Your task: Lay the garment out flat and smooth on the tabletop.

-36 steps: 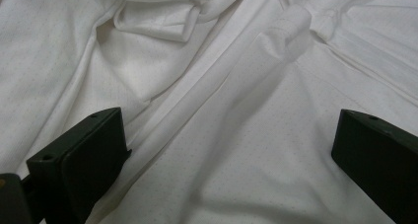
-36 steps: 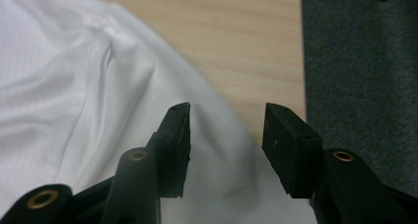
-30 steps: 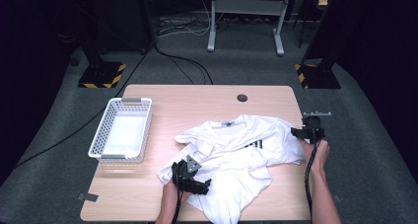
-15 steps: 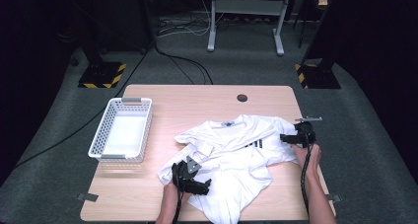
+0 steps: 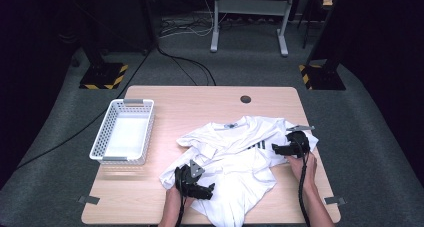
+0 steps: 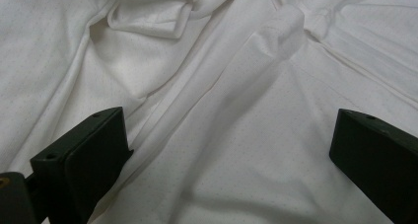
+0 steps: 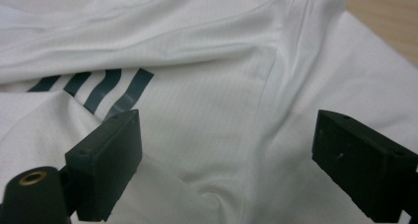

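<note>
Dark carpet and cables are surrounding a light wooden table (image 5: 165,102), where a rumpled white shirt (image 5: 235,157) is lying right of centre, spreading from near the far middle down toward the person's edge. A white basket (image 5: 122,132) is sitting empty on the left, well apart from the cloth.

The right gripper (image 5: 282,148) is hovering over the shirt's right side, near the dark stripes (image 7: 98,88), pointing leftward across the fabric. Its jaws have just been opening and are now standing wide apart, with cloth below them but nothing pinched. In the right gripper view, a sleeve seam (image 7: 276,66) is running away from the jaws toward the table edge, so this hand is the nearer one for that sleeve.

The left gripper (image 5: 202,191) is resting low over the shirt's near left part, jaws likewise spread wide over folds (image 6: 148,21) without clamping. Both forearms are coming in from the near edge, wrists low. The next grab probably depends on dropping the right jaws straight onto the fabric underneath.
</note>
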Tool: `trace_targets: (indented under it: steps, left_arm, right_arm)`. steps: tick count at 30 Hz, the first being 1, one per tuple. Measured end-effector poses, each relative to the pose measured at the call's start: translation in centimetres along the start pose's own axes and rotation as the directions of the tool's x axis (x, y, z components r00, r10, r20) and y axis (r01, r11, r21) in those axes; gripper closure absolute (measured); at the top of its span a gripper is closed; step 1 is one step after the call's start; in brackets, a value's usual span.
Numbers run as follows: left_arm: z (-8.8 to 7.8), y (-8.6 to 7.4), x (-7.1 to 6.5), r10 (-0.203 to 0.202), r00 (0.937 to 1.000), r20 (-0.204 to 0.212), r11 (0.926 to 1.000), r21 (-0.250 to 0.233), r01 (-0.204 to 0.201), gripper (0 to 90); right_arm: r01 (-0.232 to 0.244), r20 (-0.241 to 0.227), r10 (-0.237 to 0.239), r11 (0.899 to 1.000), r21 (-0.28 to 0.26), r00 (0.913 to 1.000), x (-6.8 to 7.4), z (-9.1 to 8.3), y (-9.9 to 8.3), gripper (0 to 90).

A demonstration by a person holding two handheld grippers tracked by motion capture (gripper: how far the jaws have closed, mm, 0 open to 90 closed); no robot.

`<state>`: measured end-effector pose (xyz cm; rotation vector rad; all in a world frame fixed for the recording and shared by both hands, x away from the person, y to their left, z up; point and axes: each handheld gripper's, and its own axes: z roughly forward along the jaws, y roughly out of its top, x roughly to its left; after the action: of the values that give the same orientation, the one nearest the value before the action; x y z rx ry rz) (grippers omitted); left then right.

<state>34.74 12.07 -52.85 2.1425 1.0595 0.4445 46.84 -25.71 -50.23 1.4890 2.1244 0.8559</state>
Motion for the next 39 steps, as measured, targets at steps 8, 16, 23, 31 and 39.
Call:
trace_targets:
  steps: [8, 16, 23, 31, 39]
  left_arm:
    - [-0.1, 0.0, -0.9, -0.009, 0.9999, -0.012, 0.9999, 0.006, 0.009, 1.1]
    - [0.1, 0.2, -2.2, 0.0, 1.0, 0.006, 1.0, 0.007, 0.0, 1.1]
    - [-1.1, 1.6, -0.8, -0.035, 0.9993, -0.012, 0.9983, -0.047, 0.035, 3.4]
    - [0.9, 1.3, 0.2, -0.042, 0.9982, -0.042, 0.999, 0.01, 0.043, 4.9]
    - [0.6, 1.0, -0.9, -0.037, 0.9982, -0.048, 0.9992, 0.011, 0.038, 4.8]
  right_arm:
    - [0.005, 0.004, -0.005, 0.999, 0.031, 1.0, -0.3, 1.0, -1.1, 8.2]
    - [-0.01, 0.036, 0.008, 0.998, 0.059, 0.9993, -2.2, 0.8, -1.0, 6.7]
    - [0.079, -0.001, -0.079, 0.997, -0.012, 0.9969, 1.9, -0.2, 0.0, 7.8]
    - [0.056, -0.052, -0.056, 0.998, -0.005, 0.997, 2.5, 1.5, -1.1, 6.4]
    - [0.042, -0.039, -0.044, 0.999, -0.033, 0.9983, 2.2, 0.3, -2.8, 6.2]
